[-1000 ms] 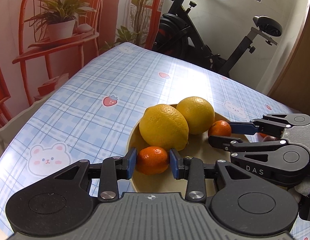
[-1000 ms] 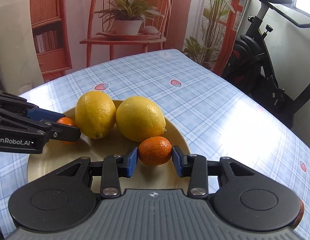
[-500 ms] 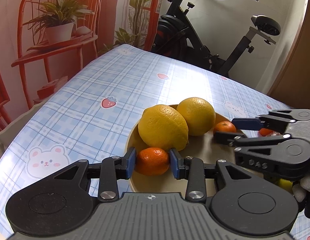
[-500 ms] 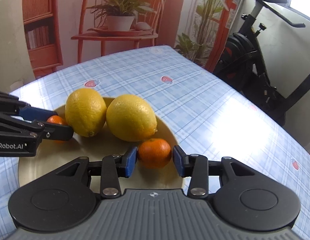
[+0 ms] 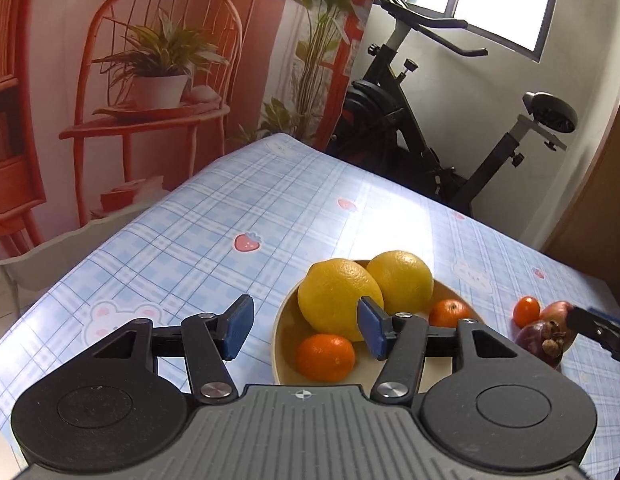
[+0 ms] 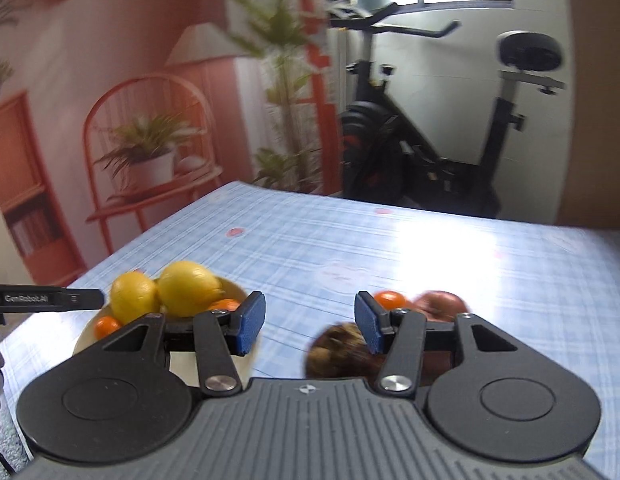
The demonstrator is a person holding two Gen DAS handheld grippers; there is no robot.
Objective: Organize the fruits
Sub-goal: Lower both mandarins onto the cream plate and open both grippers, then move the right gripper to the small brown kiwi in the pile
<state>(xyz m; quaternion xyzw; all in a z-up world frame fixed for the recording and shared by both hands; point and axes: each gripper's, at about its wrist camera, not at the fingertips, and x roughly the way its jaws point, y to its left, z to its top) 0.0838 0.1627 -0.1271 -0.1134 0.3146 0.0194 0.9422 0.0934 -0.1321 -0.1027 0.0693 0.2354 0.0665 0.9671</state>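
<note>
- Cataloguing the fruit: a tan plate [image 5: 280,344] on the checked counter [image 5: 230,216] carries two large yellow citrus [image 5: 338,298] set side by side and two small mandarins, the near mandarin [image 5: 325,357] at the plate's front, the far mandarin [image 5: 450,313] behind the citrus on the right.
- Loose stock, off the plate to its right: a small orange-red fruit [image 5: 526,311], a reddish fruit [image 5: 554,312] just beside it, and a dark purple mangosteen [image 5: 540,338] in front of both.
- Left gripper [image 5: 306,328]: jaws opening, moderately wide, pads clear of the near mandarin, which lies on the plate between and below them. Nothing held.
- Right gripper [image 6: 310,322]: jaws opening, nothing between the pads. The view is blurred; it faces the loose group, the mangosteen [image 6: 338,344] low and close under the right-hand pad.
- Step in hand, as judged: both mandarins set down on the plate; the right gripper turning to the remaining loose fruit.
- Next move calls for: centring the right jaws over one loose fruit, likely the mangosteen as the nearest, with enough spread to straddle it without nudging its two neighbours, which sit close enough to roll.
</note>
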